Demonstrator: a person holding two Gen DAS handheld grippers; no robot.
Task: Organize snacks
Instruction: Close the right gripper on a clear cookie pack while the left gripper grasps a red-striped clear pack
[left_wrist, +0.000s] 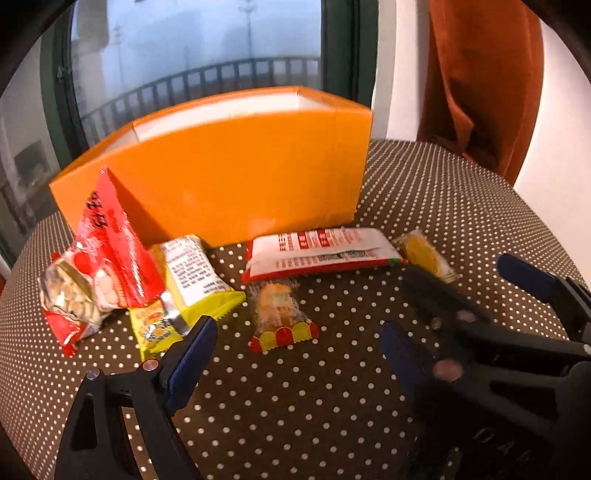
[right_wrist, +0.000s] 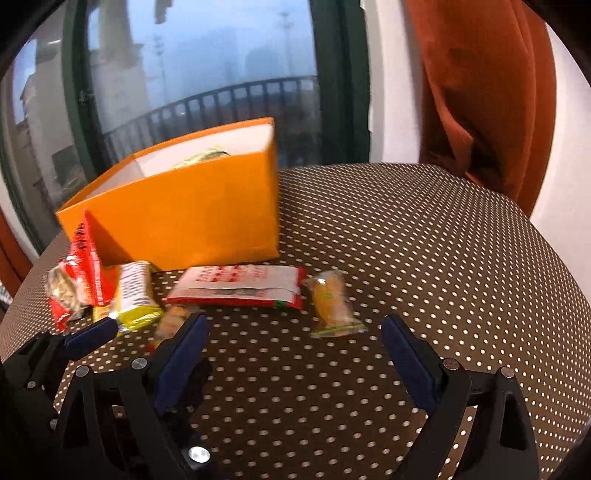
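1. Polka-dot tablecloth (right_wrist: 406, 258), window (left_wrist: 192, 48) and rust curtain (right_wrist: 480, 92) behind.
2. Orange box (left_wrist: 236, 177) at the far side, open top; a yellowish packet (right_wrist: 203, 157) shows inside.
3. Loose snacks in front of the box: red bag (left_wrist: 107, 258) leaning on it, yellow packet (left_wrist: 192, 273), flat white-red pack (left_wrist: 321, 251), two small clear-wrapped snacks (left_wrist: 280, 314) (right_wrist: 332, 306).
4. Left gripper (left_wrist: 299, 350): fingers spread, empty.
5. Right gripper (right_wrist: 295, 350): fingers spread, empty, above the cloth near the right-hand small snack.

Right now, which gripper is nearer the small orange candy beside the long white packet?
Right. The right gripper sits open just before the orange candy; the left gripper is farther left.
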